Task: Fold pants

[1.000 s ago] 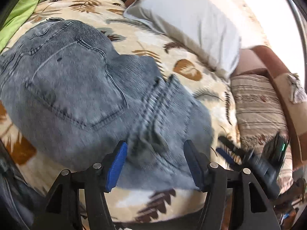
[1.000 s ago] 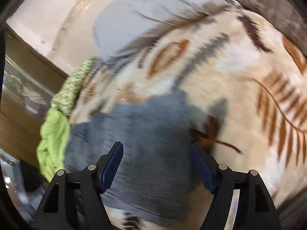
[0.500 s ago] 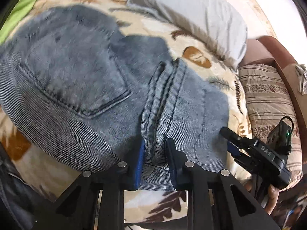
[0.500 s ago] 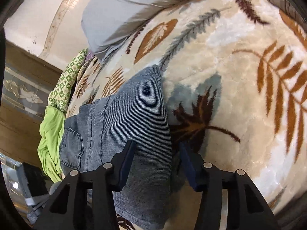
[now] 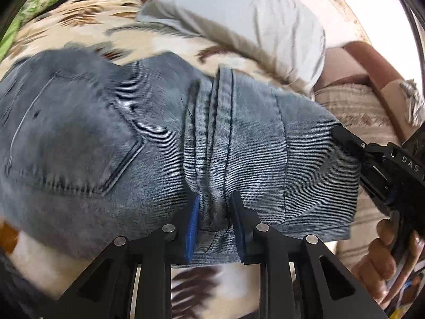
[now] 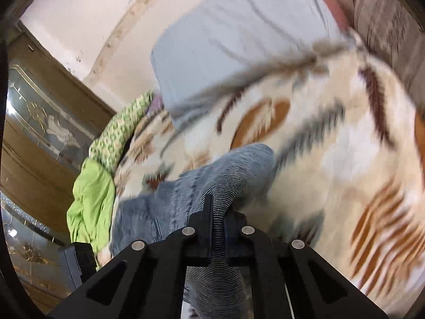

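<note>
Grey-blue denim pants lie folded on a leaf-patterned blanket; a back pocket shows at the left. My left gripper is shut on the bunched hems at the near edge of the pants. My right gripper is shut on a fold of the same pants and holds it raised off the blanket. The right gripper also shows in the left wrist view, at the right edge of the pants, held by a hand.
A grey pillow lies at the far side of the bed, also in the right wrist view. Green cloth is bunched at the left edge. A striped cushion and brown furniture stand at the right. A wooden glass-panelled door stands at the left.
Both grippers have closed from open onto the pants. The left one pinched the hems; the right one pinched the edge fold and lifted it.
</note>
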### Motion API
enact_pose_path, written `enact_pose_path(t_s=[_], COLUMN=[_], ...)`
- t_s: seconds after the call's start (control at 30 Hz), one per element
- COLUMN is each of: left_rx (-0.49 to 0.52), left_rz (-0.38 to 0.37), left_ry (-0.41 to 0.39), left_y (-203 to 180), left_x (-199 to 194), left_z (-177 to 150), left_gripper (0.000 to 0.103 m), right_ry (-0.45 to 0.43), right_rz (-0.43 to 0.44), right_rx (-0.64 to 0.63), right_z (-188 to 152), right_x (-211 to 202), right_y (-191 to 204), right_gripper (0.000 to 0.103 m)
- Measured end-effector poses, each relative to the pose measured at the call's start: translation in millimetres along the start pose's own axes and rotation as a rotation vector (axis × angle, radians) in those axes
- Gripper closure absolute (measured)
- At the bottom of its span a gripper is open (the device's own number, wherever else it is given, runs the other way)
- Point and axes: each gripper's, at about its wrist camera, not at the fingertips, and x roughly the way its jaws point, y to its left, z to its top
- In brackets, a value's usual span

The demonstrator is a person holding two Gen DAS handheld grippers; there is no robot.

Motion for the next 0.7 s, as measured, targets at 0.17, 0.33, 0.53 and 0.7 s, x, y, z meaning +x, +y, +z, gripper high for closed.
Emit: enact_pose_path(t_s=[0.17, 0.33, 0.53, 0.7], left_rx=[0.065, 0.040, 0.026, 0.105], left_rz=[0.034, 0.048, 0.009, 0.080], left_ry=[0.086, 0.118, 0.099, 0.081], left_y=[-28, -12, -1, -11], left_x=[61, 86, 68, 70], left_z=[23, 15, 7, -2], left_gripper=[0.080, 0.078, 0.080, 0.079], right_ry=[-0.014, 0.134, 0.043, 0.175], right_rz=[-0.054, -0.234, -0.206, -0.255], right_rx=[0.030, 0.142, 0.147, 0.190], right_z=[27, -12, -17, -50], right_x=[12, 64, 30, 44], right_y=[-42, -103, -85, -103], right_gripper=[0.097, 0.070, 0.031, 0.069])
